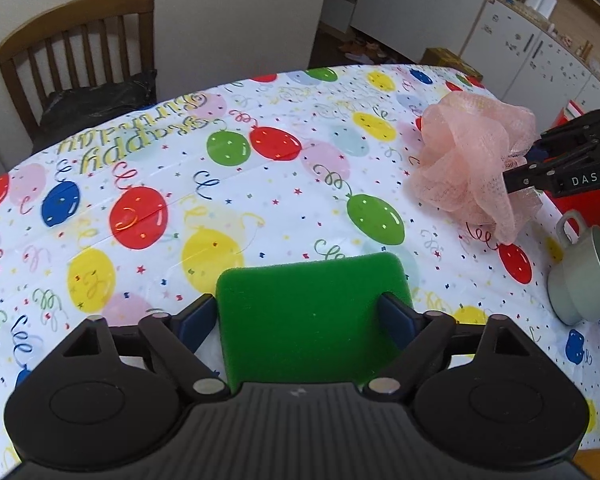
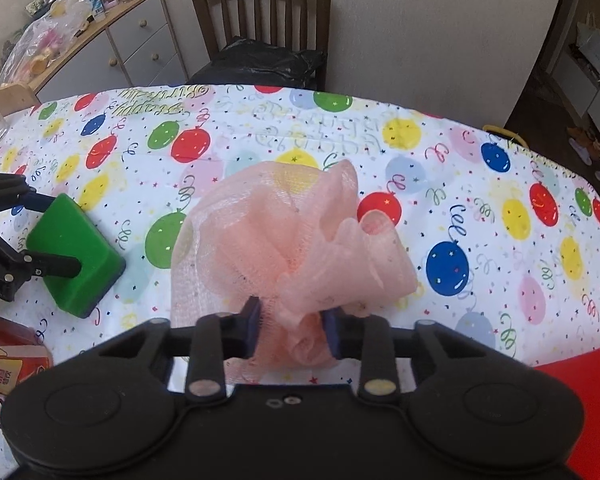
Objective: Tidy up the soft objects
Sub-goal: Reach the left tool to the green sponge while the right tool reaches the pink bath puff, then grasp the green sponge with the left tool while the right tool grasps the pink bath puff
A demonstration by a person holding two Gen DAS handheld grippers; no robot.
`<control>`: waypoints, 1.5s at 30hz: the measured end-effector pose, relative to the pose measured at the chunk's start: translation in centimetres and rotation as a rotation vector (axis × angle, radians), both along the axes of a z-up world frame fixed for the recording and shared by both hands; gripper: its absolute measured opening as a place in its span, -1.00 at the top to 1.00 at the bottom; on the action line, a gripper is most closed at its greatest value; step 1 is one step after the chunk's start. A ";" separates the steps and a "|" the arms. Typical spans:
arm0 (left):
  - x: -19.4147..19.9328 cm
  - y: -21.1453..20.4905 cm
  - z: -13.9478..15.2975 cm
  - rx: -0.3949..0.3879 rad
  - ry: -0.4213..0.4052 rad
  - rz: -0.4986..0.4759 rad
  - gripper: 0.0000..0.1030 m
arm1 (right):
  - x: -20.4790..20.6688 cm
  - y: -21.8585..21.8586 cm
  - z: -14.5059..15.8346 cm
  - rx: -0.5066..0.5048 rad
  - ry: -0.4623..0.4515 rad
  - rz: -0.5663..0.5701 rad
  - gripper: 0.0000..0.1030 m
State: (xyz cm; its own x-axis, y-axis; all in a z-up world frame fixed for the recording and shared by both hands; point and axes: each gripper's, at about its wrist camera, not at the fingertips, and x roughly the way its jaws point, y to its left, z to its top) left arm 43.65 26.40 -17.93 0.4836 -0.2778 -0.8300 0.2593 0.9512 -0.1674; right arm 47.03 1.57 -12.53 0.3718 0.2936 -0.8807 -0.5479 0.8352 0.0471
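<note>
In the left wrist view, the left gripper (image 1: 306,314) has its jaws set against the two sides of a flat green rectangular foam sponge (image 1: 312,312), grasping it; the sponge lies low over the table (image 1: 140,168), which is covered by a white plastic cloth printed with coloured balloons. To the right, the right gripper (image 1: 512,170) reaches in from the edge and bites into a fluffy pink mesh bath pouf (image 1: 474,160) that rests on the cloth. Only this view shows a pale grey-green ceramic cup (image 1: 584,280) with a handle, tipped on its side near the table's right edge; whether anything is in it cannot be told. Beyond the table stand a brown wooden slat-back chair (image 1: 76,48) with a black plastic bag (image 1: 96,104) on its seat, and white cabinets (image 1: 480,24) under cluttered shelves.

In the right wrist view, the right gripper (image 2: 290,330) has its jaws clenched on a gathered fold at the near side of the pink pouf (image 2: 292,232), whose bulk spreads forward over the cloth (image 2: 480,200). At the left, the left gripper (image 2: 48,236) straddles the green sponge (image 2: 74,252), here seen to have a dark blue underside. Only this view shows a red printed carton (image 2: 8,360) at the lower left, a red surface (image 2: 580,392) at the lower right, and a grey drawer unit (image 2: 140,44) with clutter on top. The chair (image 2: 260,12) with the black bag (image 2: 256,64) stands behind the table.
</note>
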 end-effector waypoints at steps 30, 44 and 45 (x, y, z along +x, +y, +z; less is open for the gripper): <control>-13.8 10.5 3.3 -0.069 -0.118 0.644 0.35 | -5.3 -3.0 6.7 0.158 -0.097 0.044 0.81; -24.1 5.1 7.1 -0.096 -0.157 0.697 0.36 | -12.1 -6.9 10.3 0.238 -0.106 0.100 0.81; -24.8 4.5 7.6 -0.096 -0.162 0.695 0.36 | -12.6 -7.3 10.5 0.239 -0.104 0.104 0.81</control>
State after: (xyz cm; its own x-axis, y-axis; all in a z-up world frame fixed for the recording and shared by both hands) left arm 18.89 30.94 -10.37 0.6903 0.0713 -0.7200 -0.3724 0.8882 -0.2690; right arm 34.40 -5.73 -2.07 0.4137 0.5301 -0.7402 -0.6426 0.7460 0.1751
